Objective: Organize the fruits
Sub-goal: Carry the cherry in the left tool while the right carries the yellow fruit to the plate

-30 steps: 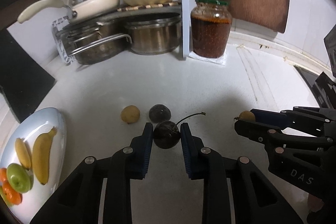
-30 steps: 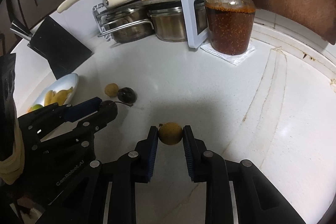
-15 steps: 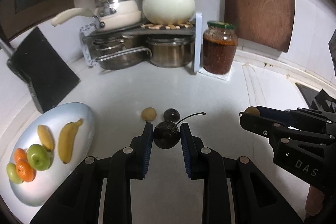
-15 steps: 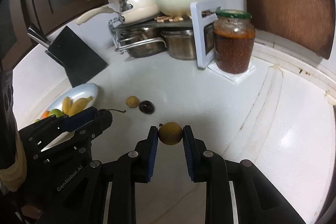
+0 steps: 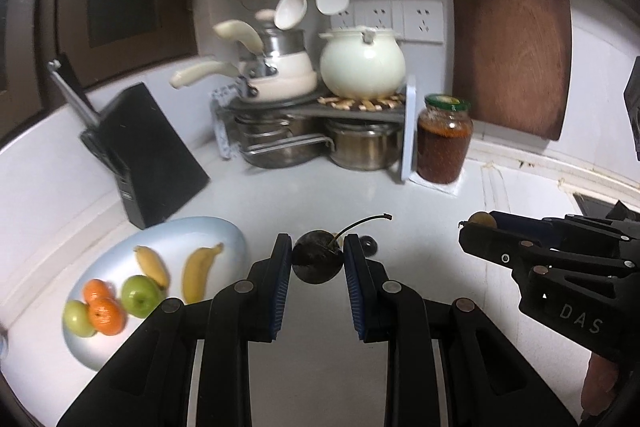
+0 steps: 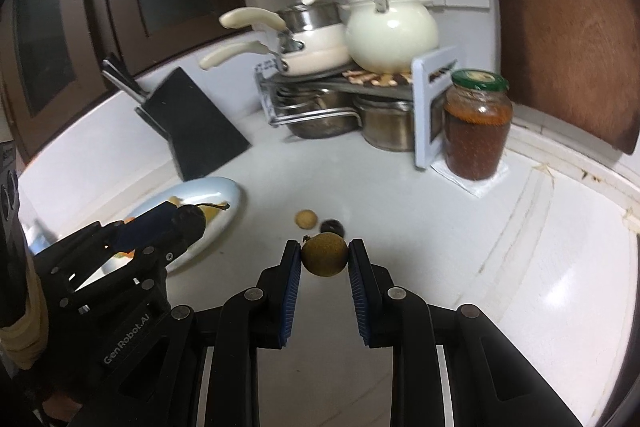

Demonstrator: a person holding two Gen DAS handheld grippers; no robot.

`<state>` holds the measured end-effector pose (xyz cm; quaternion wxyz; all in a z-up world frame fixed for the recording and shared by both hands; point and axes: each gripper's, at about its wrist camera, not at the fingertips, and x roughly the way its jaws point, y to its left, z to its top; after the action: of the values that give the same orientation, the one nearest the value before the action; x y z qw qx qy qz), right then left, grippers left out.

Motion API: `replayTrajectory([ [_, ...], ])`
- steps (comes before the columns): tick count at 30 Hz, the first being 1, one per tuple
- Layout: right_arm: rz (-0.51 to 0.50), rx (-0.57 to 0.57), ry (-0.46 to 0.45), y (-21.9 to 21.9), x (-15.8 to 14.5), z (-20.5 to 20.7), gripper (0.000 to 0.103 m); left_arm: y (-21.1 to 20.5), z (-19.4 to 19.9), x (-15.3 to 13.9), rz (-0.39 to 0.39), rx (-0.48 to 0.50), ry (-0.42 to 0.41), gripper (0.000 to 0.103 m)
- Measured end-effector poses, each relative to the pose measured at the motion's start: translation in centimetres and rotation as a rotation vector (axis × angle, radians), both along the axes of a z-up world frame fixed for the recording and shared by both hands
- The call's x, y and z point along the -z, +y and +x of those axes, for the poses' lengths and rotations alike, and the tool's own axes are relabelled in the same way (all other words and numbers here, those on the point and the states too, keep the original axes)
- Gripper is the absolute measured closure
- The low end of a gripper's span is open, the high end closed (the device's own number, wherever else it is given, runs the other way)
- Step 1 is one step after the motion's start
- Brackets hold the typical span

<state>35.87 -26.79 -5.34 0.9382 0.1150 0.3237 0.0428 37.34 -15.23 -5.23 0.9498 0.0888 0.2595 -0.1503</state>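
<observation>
Left gripper (image 5: pixel 317 261) pinches a dark round cherry with a long curved stem (image 5: pixel 317 262), centre frame above the counter. Right gripper (image 6: pixel 325 259) clamps a small brownish-yellow round fruit (image 6: pixel 324 254). On the pale oval plate (image 5: pixel 224 237), lower left, bananas, green apples and oranges already sit. Left on the white counter (image 6: pixel 400 211): one tan fruit (image 6: pixel 306 218), one dark fruit (image 6: pixel 331 227).

Both cameras sit just behind their own gripper fingers, looking forward and down across the white counter (image 5: pixel 320 187) toward the corner pot rack (image 5: pixel 320 115). The left wrist view takes in the blue plate (image 5: pixel 224 239) close by; the right wrist view sees it farther left, partly hidden. Both share the jar (image 6: pixel 476 131), probably equally distant.
</observation>
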Motion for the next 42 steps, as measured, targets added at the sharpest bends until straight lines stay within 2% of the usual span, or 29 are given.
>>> replayTrajectory([
  [20, 0.011, -0.152, -0.121, 5.8, -3.6, 0.6, 0.077, 6.1, -2.6, -3.5, -0.018, -0.144, -0.103, 0.076],
  [30, 0.020, -0.238, -0.151, 9.1, -4.6, 1.8, 0.077, 9.2, -3.1, -3.9, -0.017, -0.228, -0.119, 0.076],
  [42, 0.033, -0.338, -0.142, 13.1, -4.0, 3.8, 0.077, 13.2, -3.0, -3.2, -0.005, -0.334, -0.106, 0.076],
])
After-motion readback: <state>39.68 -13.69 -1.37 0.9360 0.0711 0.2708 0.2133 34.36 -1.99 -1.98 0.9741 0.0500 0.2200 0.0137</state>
